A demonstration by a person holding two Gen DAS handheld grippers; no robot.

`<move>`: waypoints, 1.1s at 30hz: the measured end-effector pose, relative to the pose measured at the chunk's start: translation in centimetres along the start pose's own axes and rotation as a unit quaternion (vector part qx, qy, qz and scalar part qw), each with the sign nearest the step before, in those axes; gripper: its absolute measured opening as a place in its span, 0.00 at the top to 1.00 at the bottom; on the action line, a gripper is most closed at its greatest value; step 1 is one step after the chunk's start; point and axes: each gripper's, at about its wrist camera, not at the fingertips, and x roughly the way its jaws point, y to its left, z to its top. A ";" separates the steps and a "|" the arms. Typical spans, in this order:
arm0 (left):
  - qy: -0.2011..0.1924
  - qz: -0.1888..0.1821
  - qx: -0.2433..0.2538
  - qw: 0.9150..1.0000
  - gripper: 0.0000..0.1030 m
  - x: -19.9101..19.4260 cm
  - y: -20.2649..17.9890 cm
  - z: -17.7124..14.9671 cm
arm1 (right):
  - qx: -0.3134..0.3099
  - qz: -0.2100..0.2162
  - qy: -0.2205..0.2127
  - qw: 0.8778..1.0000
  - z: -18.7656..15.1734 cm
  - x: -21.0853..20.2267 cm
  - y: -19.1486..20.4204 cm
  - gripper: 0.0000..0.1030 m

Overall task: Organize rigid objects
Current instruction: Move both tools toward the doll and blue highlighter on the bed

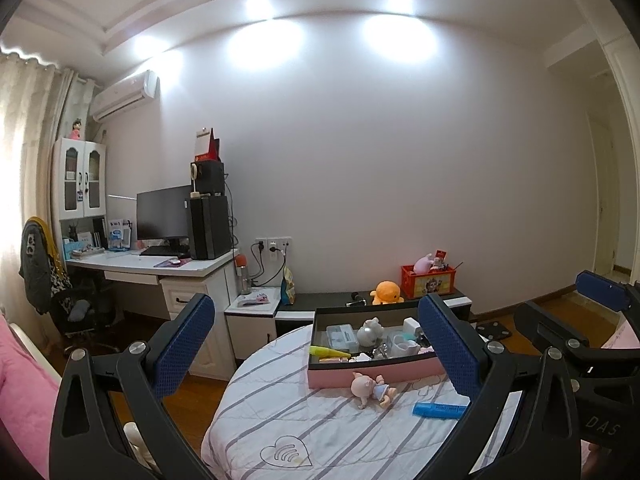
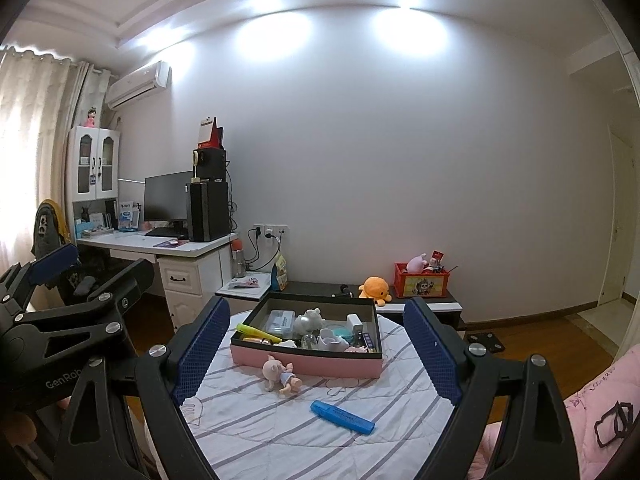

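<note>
Two loose things lie on the round tabletop ahead of both spread, empty tongs: a doll point(image 2: 281, 376) just short of the pink box point(image 2: 306, 364), and a blue marker point(image 2: 343, 416) nearer the right tongs point(image 2: 316, 354). Both look light and stiff; the marker is probably slick, so pinch it mid-barrel. Left tongs point(image 1: 316, 344) likewise hold nothing.

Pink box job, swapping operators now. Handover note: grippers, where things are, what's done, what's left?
Left gripper: open, holds nothing, fingers level toward the box.
Right gripper: open, holds nothing, aimed at the same spot.
Pink box: on the striped bedcover, already holding a yellow highlighter, a clear case, a white figure and other small items.
Left outside: pig doll lying just in front of the box wall, and blue highlighter nearer the grippers, apart from the doll.
Done: most items appear boxed. Left: likely pick up the doll and the blue highlighter and put them in.
</note>
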 end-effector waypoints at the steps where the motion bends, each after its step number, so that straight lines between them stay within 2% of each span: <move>1: 0.002 -0.001 0.000 1.000 0.00 0.2 0.0 -0.1 | 0.000 0.000 0.001 1.000 0.0 0.0 0.1 0.12; 7: 0.031 -0.019 0.001 0.999 0.00 2.2 -0.6 -1.1 | 0.001 -0.006 0.023 1.000 -0.7 1.4 -0.5 0.12; 10: 0.077 -0.042 -0.005 0.996 0.00 4.5 -0.8 -2.4 | 0.005 -0.008 0.043 0.999 -1.6 2.7 -1.2 0.12; 13: 0.114 -0.044 -0.002 0.993 0.00 6.5 -1.3 -4.0 | 0.009 -0.012 0.062 0.998 -2.6 4.0 -1.9 0.12; 18: 0.190 -0.050 -0.002 0.981 0.00 10.4 -1.6 -7.4 | 0.011 -0.019 0.116 0.993 -5.2 7.5 -3.7 0.12; 22: 0.239 -0.036 -0.005 0.970 0.00 13.2 -1.2 -10.1 | 0.005 -0.026 0.199 0.980 -9.2 12.1 -5.2 0.13; 26: 0.269 -0.031 -0.003 0.963 0.00 15.1 -0.9 -11.8 | -0.002 -0.014 0.264 0.964 -12.9 15.7 -5.8 0.13; 29: 0.286 -0.033 -0.006 0.958 0.00 16.2 -0.9 -12.8 | -0.017 0.000 0.291 0.957 -14.7 17.9 -5.9 0.13; 33: 0.292 -0.035 -0.006 0.956 0.00 17.1 -1.0 -13.2 | -0.046 0.007 0.317 0.947 -15.8 20.1 -5.7 0.13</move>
